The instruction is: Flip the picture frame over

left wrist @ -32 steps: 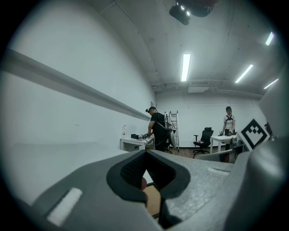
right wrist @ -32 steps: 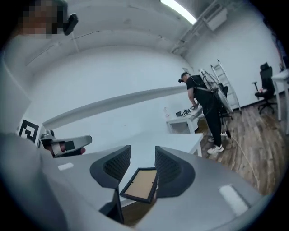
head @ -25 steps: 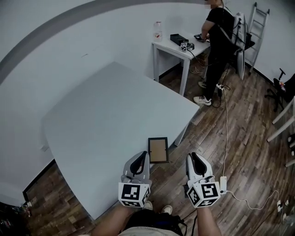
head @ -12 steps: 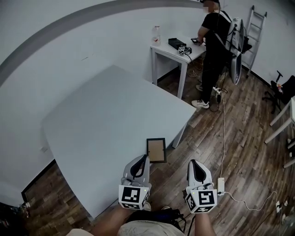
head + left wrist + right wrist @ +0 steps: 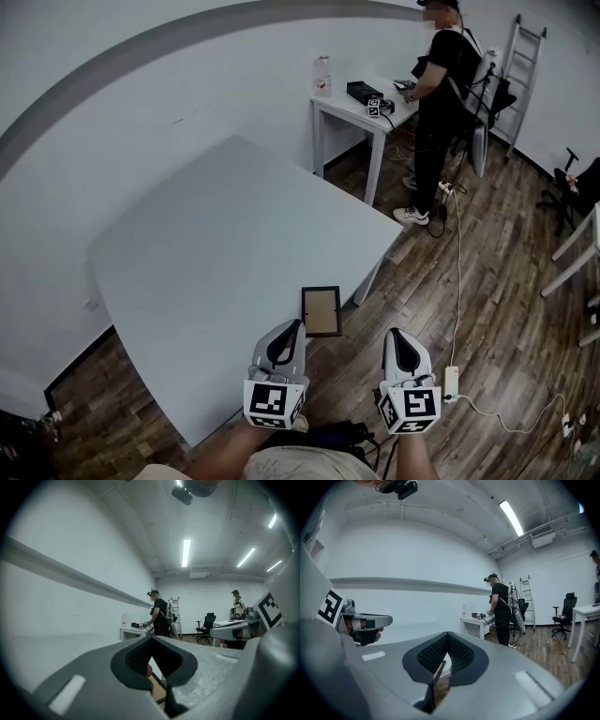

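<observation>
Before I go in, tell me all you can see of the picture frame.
The picture frame is a rectangle with a thin dark border around a brown panel; whether that is its front or back I can't tell. It lies flat on the grey table, at the edge nearest the person, long sides pointing away. Only the table touches it: the left gripper and right gripper sit short of it, jaws together.

We're in a lab-style office workspace: bare white walls, dark wood-plank floor (image 5: 506, 281), fluorescent ceiling strip lights (image 5: 186, 552). There's a large pale grey table (image 5: 206, 244), a small white desk (image 5: 342, 101) with black electronics boxes (image 5: 361, 90), a person in black (image 5: 442, 75) at it, an aluminium stepladder (image 5: 528, 42), a black swivel office chair (image 5: 206, 622) and a white power strip (image 5: 451, 381) on the floor.
</observation>
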